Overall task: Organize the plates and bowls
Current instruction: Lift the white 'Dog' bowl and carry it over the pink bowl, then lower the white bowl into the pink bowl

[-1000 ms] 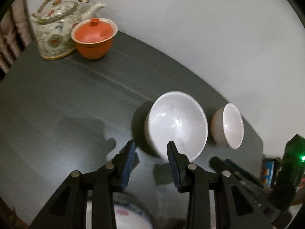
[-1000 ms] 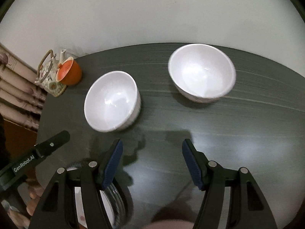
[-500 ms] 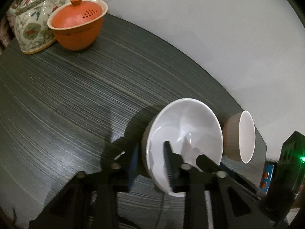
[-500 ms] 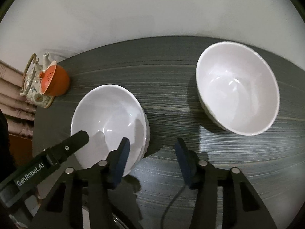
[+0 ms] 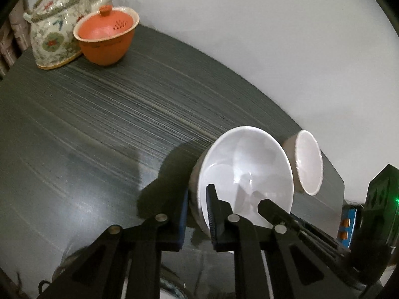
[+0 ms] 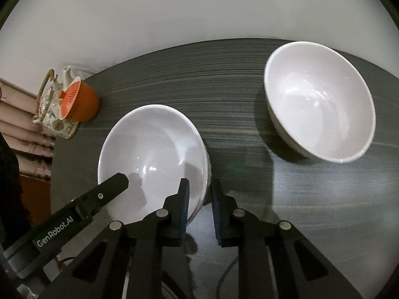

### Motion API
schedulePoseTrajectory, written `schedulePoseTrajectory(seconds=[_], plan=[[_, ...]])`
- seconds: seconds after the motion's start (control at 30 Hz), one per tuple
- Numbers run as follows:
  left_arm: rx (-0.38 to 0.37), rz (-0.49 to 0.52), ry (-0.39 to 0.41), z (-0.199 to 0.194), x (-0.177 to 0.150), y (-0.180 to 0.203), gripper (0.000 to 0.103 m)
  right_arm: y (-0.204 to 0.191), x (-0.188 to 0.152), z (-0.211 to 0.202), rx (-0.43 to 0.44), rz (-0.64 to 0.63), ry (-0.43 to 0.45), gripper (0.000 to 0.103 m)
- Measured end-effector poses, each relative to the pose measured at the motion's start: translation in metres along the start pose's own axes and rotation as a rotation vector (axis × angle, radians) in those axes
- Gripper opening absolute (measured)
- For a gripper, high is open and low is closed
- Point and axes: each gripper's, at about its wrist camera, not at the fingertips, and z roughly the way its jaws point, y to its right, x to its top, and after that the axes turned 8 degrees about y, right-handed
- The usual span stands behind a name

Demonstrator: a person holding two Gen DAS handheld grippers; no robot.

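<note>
Both your grippers have closed in on the near bowl [image 6: 152, 159]: left gripper [image 5: 197, 214] and right gripper [image 6: 199, 206] each now straddle its rim, nearly pinching. It sits between teapot [image 6: 53, 107] and far bowl [image 6: 319, 102], ready for stacking.

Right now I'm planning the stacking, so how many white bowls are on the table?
2. The near white bowl has both grippers at its rim; the far white bowl sits apart, toward the right. More may be hidden beneath the grippers.

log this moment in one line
left tool astride near bowl rim | right tool astride same rim | clamp unclear | near bowl on table | far bowl untouched
</note>
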Motion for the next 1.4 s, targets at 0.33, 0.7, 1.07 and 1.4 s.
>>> schedulePoseTrajectory(seconds=[0.33,0.7,1.07,1.4], plan=[[-0.015,0.077,0.05,-0.076,-0.043,0.03,0.015,-0.002,-0.024,-0.076,0.024,-0.011,0.068,0.017],[-0.065,0.166,0.029,-0.126,-0.126,0.076,0.015,0.016,-0.086,-0.15,0.036,-0.007,0.118,0.017],[-0.044,0.205,-0.094,-0.113,-0.206,0.09,0.015,0.067,-0.164,-0.182,0.005,0.056,0.101,0.019],[0.04,0.272,-0.146,-0.085,-0.238,0.092,0.015,0.084,-0.203,-0.156,-0.05,0.054,0.013,0.019]])
